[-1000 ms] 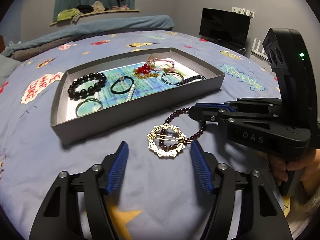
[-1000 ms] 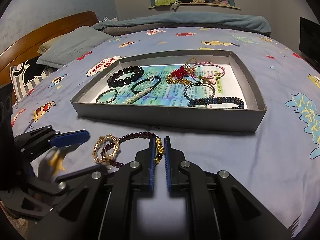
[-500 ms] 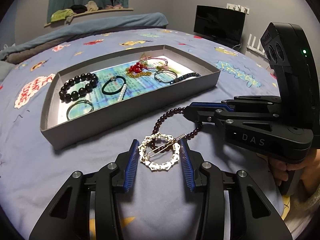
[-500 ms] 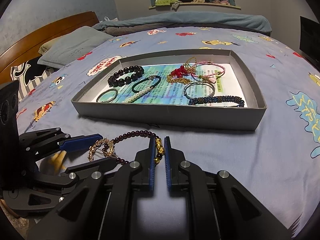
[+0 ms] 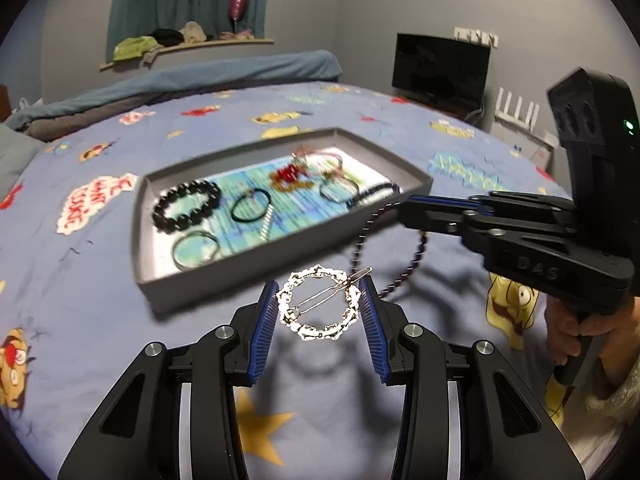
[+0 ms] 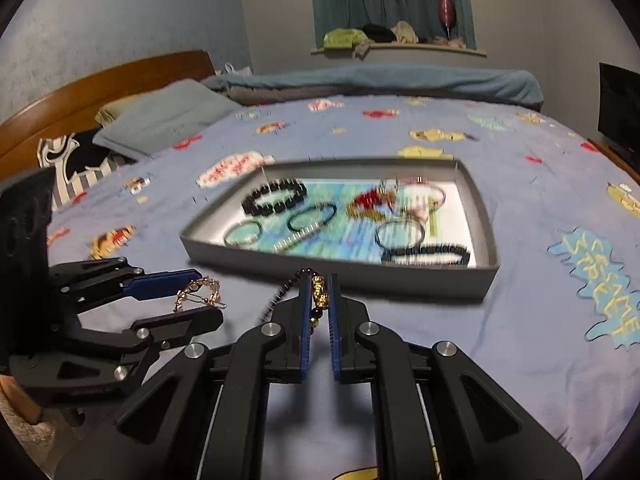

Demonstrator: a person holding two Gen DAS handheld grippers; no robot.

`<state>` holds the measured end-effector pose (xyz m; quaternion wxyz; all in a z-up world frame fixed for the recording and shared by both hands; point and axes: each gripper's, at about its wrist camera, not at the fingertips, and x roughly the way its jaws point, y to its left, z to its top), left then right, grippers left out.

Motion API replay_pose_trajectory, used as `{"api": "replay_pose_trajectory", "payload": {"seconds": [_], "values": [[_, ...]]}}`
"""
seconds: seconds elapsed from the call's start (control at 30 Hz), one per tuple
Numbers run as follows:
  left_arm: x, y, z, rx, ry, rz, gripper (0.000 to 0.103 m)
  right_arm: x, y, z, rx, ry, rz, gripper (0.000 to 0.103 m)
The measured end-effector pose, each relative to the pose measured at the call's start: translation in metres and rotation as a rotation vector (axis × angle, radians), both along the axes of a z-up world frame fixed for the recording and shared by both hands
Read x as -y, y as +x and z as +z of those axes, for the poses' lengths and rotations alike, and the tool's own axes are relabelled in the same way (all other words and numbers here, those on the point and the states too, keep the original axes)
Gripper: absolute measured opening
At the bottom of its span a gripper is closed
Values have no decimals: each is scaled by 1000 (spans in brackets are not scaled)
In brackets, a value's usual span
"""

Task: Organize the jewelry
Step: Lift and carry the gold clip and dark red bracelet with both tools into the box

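Two grippers above the bedspread: left gripper jaws clamped on round hair clip, right gripper jaws on beaded bracelet.

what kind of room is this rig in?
Almost certainly a bedroom: the work surface is a bed with a cartoon-print sheet, wooden headboard and pillow; a dark screen stands nearby.

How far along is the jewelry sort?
Nearly done. Done: several bracelets already lie in the gray tray. In hand: the left gripper is shut on the round gold hair clip, lifted off the bedspread; the right gripper is shut on the dark bead bracelet at its gold charm, which hangs free. Left: drop both into the tray. No other loose pieces visible on the bedspread.
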<state>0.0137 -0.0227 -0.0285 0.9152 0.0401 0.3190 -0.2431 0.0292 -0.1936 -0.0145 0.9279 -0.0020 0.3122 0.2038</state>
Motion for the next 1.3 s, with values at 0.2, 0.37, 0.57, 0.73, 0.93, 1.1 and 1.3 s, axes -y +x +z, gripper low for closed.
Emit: {"api": "replay_pose_trajectory", "payload": {"seconds": [0.2,0.37,0.57,0.73,0.93,1.1,1.3], "values": [[-13,15,20,37,11,67,42,-4,-4,33,102,-50,-30,8],[-18,45,35,47,5,123,42,-2,16,61,160,-14,-80,8],[-17,86,29,19,22,174,42,-3,45,67,200,8,-134,8],[-14,112,7,-45,77,182,42,-4,66,45,154,11,-114,8],[-10,129,-16,-123,124,170,43,-15,88,9,42,-11,-64,8],[-5,137,-27,-161,110,133,43,-15,101,-9,-31,-34,-88,8],[-2,140,-28,-166,96,112,43,-15,114,-24,-86,-56,-121,8]]}}
